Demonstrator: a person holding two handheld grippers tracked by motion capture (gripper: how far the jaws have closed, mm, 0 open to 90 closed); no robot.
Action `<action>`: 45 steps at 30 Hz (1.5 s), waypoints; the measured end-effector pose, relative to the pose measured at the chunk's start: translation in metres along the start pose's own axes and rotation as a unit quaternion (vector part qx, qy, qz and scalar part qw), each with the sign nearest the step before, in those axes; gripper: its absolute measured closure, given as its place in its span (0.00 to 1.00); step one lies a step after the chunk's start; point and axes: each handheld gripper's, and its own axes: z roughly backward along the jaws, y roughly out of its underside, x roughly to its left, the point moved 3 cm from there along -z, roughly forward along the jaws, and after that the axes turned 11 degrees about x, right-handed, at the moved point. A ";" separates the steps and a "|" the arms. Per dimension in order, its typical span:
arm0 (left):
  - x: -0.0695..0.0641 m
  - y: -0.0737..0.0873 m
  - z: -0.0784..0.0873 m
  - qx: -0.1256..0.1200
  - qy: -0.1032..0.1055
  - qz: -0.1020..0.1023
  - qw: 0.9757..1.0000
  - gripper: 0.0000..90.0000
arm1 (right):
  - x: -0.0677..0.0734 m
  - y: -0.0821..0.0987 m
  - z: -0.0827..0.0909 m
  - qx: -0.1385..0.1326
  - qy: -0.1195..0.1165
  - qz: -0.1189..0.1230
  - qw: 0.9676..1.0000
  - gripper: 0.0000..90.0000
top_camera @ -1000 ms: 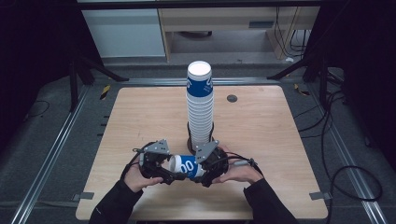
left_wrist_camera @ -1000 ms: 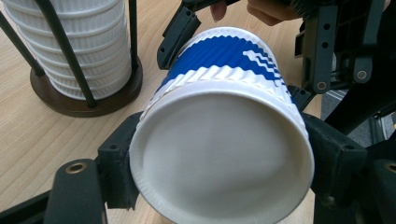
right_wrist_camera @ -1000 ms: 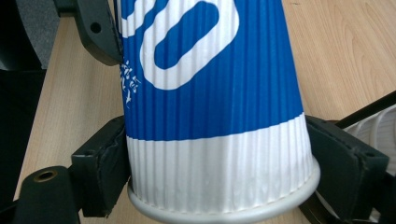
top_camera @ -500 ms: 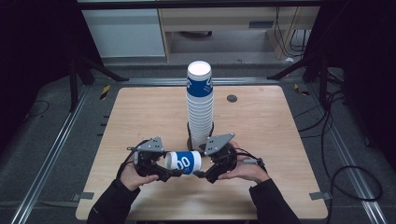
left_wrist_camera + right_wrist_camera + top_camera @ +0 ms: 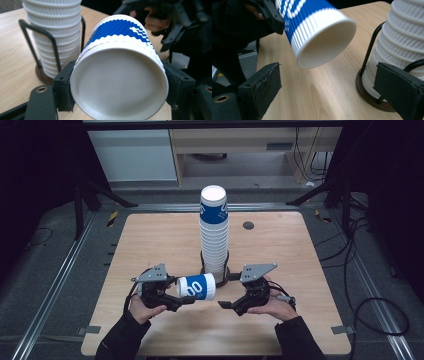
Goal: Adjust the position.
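Note:
A blue-and-white ribbed paper cup [image 5: 197, 287] lies on its side above the table, my left gripper [image 5: 181, 292] shut on its left end. In the left gripper view both jaws press the cup [image 5: 120, 30], whose round white end faces the camera. My right gripper [image 5: 227, 291] stands a little to the cup's right. Its jaws have just been opening and nothing is between them. In the right gripper view the cup [image 5: 312, 17] hangs ahead of my right gripper [image 5: 330, 85]. A tall stack of the same cups [image 5: 215, 235] stands in a black wire holder [image 5: 372, 97] just behind.
The wooden table [image 5: 150, 240] has a small dark round spot [image 5: 248, 225] at the back right. Metal rails run along both sides of the table. Cables lie on the floor at the right [image 5: 365, 285]. A pale cabinet [image 5: 135, 155] stands beyond the far edge.
The right gripper has let go of the cup, opened wide and drawn off to the right. The left gripper still holds the cup and has shifted slightly left.

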 end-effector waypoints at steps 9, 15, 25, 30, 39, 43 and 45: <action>-0.010 -0.003 -0.006 -0.007 0.037 -0.023 0.999 0.28 | 0.005 0.001 -0.014 0.009 -0.050 0.007 0.999 0.07; -0.016 -0.002 -0.015 0.009 0.051 -0.033 0.998 0.28 | 0.006 0.000 -0.016 -0.003 -0.065 0.006 0.998 0.07; -0.019 -0.001 -0.019 0.021 0.059 -0.041 0.997 0.28 | 0.010 -0.002 -0.024 -0.004 -0.100 0.019 0.995 0.14; -0.018 -0.001 -0.019 0.026 0.060 -0.036 0.997 0.28 | 0.009 -0.001 -0.025 -0.007 -0.105 0.019 0.994 0.15; -0.018 -0.004 -0.010 0.040 0.035 -0.046 0.998 0.19 | 0.005 0.001 -0.020 0.001 -0.091 0.023 0.996 0.17; -0.015 -0.002 -0.005 0.060 0.020 -0.052 0.997 0.16 | 0.003 0.002 -0.016 0.015 -0.080 0.030 0.996 0.17; -0.014 -0.001 -0.004 0.069 0.016 -0.053 0.996 0.16 | 0.001 0.001 -0.015 0.022 -0.074 0.034 0.996 0.17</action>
